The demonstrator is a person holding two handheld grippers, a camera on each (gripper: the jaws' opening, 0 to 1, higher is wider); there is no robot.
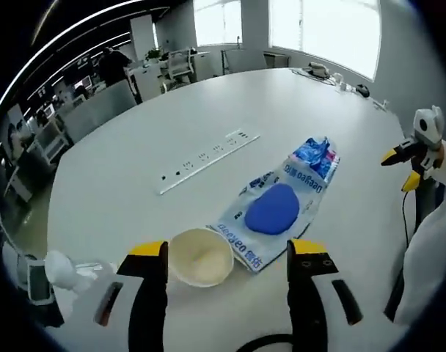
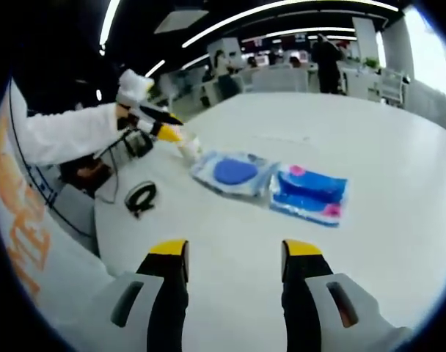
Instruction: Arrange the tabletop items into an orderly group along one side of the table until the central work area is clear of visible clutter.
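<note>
One large round white table (image 1: 208,103) spans both views, smooth and matte. On it, centre right of the left gripper view, lie two flat plastic packets: a white printed one (image 1: 300,194) bearing one blue oval pad (image 1: 272,209), and a crinkled blue-and-pink one (image 1: 315,155) touching its far end. One cream bowl (image 1: 201,255), round and shallow, sits lower centre between the left gripper (image 1: 227,253) jaws, which stand wide apart, gripping nothing. The right gripper (image 2: 234,253) likewise gapes empty.
</note>
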